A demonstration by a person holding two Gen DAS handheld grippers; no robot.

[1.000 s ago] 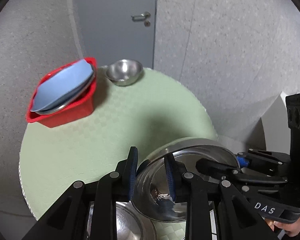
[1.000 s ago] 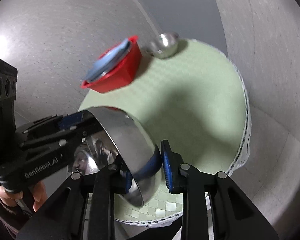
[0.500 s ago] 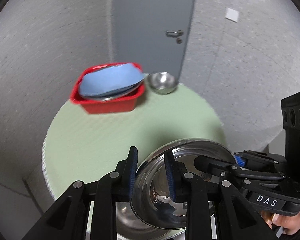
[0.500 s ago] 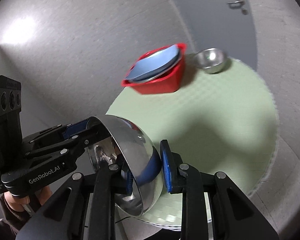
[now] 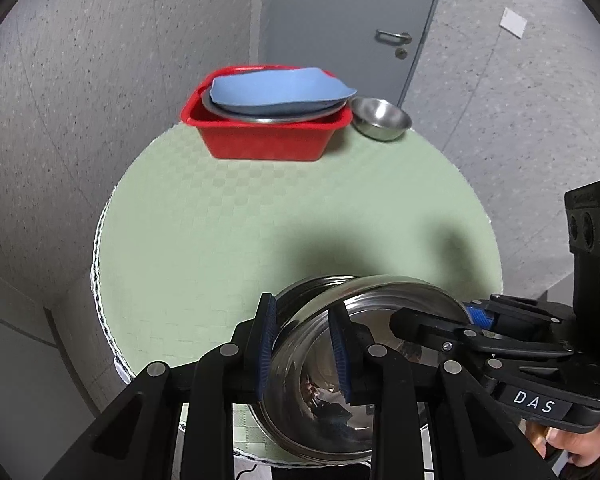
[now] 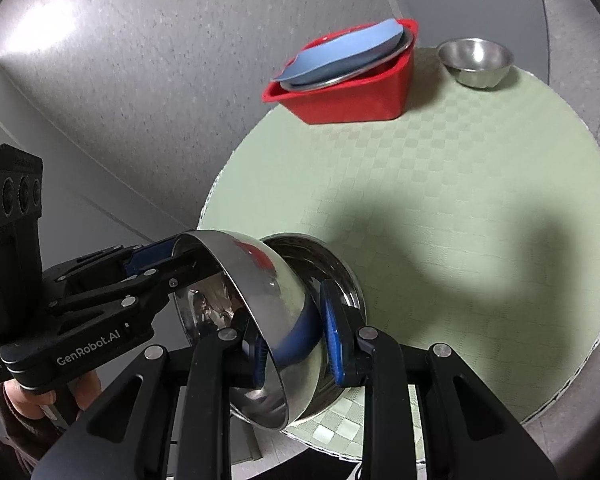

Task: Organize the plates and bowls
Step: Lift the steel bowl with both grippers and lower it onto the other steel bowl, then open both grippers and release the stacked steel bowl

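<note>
We find both tongs engaged on one object: the left gripper (image 5: 303, 350) pinches the rim of the large steel bowl (image 6: 260, 280), one pad inside the wall and one outside, and the right gripper (image 6: 292, 344) pinches the opposite rim in the same manner. The bowl is held tilted, its mouth turned toward the left gripper, just above a second steel bowl (image 5: 312, 286) that sits at the near edge of the round table (image 5: 220, 220). We judge the step in hand to be nesting the held bowl into the one beneath. To do it well, we advise levelling the rim first, centring it over the lower bowl, lowering both sides together, and releasing only once the metal seats; polished steel may slip between pads if one side lets go early. At the far edge stands the red basin (image 5: 266, 142), holding a steel plate (image 5: 268, 118) with a blue plate (image 5: 276, 90) on top. A small steel bowl (image 5: 381, 118) sits just beside the basin's right end.
</note>
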